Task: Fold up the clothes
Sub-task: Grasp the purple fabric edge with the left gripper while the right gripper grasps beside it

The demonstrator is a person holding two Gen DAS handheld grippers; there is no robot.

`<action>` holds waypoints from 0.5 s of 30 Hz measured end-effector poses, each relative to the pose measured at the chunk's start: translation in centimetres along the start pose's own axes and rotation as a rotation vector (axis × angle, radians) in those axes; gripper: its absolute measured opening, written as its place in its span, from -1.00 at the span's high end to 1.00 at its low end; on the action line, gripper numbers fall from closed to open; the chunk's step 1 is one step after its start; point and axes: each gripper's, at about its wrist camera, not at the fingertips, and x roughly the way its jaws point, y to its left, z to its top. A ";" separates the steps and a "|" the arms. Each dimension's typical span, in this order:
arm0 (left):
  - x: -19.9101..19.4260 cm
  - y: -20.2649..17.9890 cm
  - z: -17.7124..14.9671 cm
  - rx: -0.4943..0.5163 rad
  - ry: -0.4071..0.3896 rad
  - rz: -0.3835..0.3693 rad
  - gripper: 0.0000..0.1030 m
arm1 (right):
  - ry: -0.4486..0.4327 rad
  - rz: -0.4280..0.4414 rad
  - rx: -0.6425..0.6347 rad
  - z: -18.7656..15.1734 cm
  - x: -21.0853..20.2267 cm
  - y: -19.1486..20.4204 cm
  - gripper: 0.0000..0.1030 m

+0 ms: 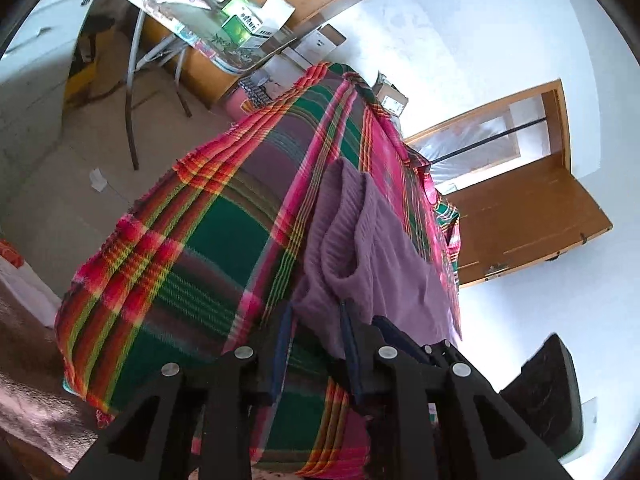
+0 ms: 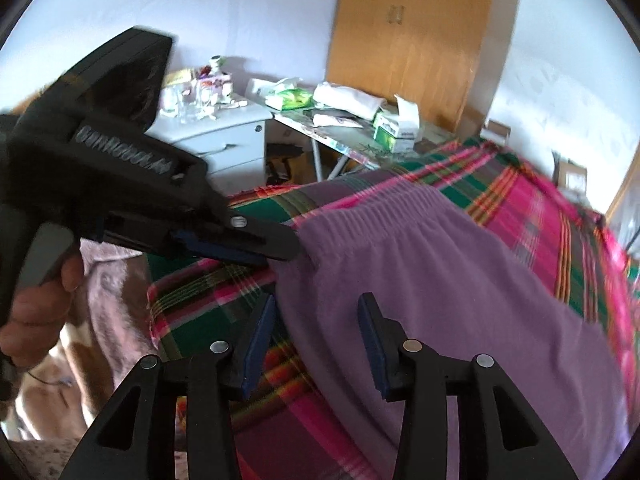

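Left wrist view: left tongs [image 1: 316,312] closed down on a bunched corner of the purple garment [image 1: 372,248], ribbed waistband end pinched between the blue pads. Garment lies on the plaid blanket [image 1: 192,248] covering the bed, toward the blanket's right side. Cluttered table [image 1: 192,36] sits beyond the blanket's far end.

Right wrist view: right tongs [image 2: 316,336] spread wide, holding nothing, hovering over the garment [image 2: 440,288] near its left edge. Left tongs [image 2: 260,244] come in from the left, gripped by a hand [image 2: 36,304], clamped on the garment's waistband corner. Garment is spread across the blanket [image 2: 528,216]; white drawer unit [image 2: 224,140] and table [image 2: 344,132] behind the blanket.
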 end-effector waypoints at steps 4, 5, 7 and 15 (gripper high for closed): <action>0.3 0.4 0.7 -0.036 0.014 -0.045 0.47 | 0.004 -0.066 -0.073 0.5 1.0 1.4 0.13; 0.4 0.5 0.8 -0.045 0.017 -0.057 0.46 | 0.000 -0.082 -0.083 0.6 1.1 1.6 0.13; 0.5 0.8 1.2 -0.063 0.024 -0.079 0.44 | 0.000 -0.110 -0.082 0.9 1.5 1.7 0.13; 1.6 1.2 3.1 -0.122 0.076 -0.137 0.32 | -0.009 -0.098 -0.022 1.0 2.0 0.7 0.43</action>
